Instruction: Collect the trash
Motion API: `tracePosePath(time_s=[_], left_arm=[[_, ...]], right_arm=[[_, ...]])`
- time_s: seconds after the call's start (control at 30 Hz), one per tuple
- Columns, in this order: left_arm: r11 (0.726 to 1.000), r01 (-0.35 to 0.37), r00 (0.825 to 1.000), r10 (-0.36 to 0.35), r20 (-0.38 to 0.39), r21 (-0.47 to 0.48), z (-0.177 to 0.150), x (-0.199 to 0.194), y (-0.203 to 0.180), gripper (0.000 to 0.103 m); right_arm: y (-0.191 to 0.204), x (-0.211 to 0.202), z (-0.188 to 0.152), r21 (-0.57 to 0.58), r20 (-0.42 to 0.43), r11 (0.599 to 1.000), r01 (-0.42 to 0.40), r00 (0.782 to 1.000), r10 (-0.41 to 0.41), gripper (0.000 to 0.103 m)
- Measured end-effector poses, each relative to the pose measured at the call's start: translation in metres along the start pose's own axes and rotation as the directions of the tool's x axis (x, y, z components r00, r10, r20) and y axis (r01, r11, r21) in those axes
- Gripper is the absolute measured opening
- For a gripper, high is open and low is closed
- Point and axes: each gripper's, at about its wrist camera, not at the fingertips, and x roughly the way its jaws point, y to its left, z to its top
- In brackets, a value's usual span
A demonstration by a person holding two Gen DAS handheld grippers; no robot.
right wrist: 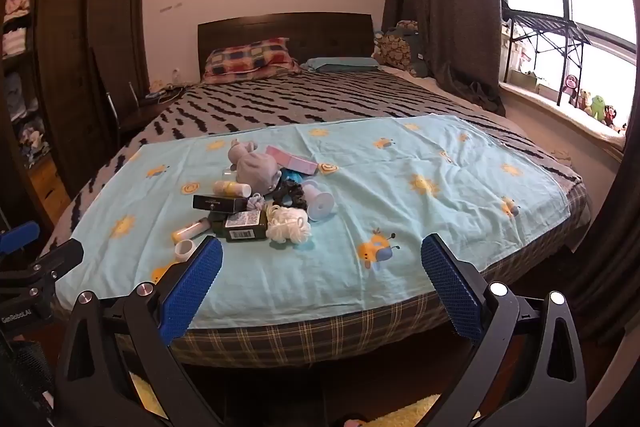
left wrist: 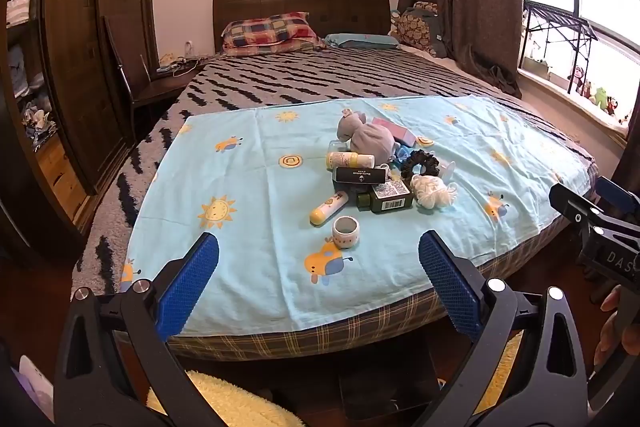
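Both grippers, left gripper (left wrist: 319, 259) and right gripper (right wrist: 322, 261), hold fingers apart (nothing between); small white round cup (left wrist: 345, 231) at twelve o'clock of left.

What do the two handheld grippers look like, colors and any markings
Both the left gripper and right gripper have black angular frames with silver round bolts and flat fingers faced in textured blue pads. White lettering marks the housings: "DAS" on one, "GenRobot.AI" on the other. No sleeve or cable shows.
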Motion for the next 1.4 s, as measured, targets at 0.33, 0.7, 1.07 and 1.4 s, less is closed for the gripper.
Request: tracePosePath(time_s=[0.33,0.7,1.07,1.4], left_arm=[[1.0,0.003,1.0,-0.003,0.005,-0.005,0.0002,-0.0004,0.0001,0.095],[1.0,-0.005,1.0,0.005,0.011,-0.013,0.0081,-0.0016,-0.0031,0.095],[1.0,-0.001,1.0,0.001,0.027,-0.019,0.0057,-0.007,0.0015,0.095],[1.0,-0.002,0.999,0.002,0.037,-0.023,0.0088,-0.0087,0.0025,0.095]], right_arm=[[0.0002,0.0005,0.0003,-0.002,-0.001,1.0,0.001,1.0,-0.001,0.1],[0.0021,-0.0003,-0.0019,-0.002,0.004,1.0,0.001,1.0,-0.001,0.1],[0.0052,-0.0016,0.0035,-0.014,0.01,1.0,-0.006,1.0,0.006,0.1],[0.0077,-0.0035,0.0071,-0.02,0.016,1.0,-0.011,1.0,0.011,0.1]])
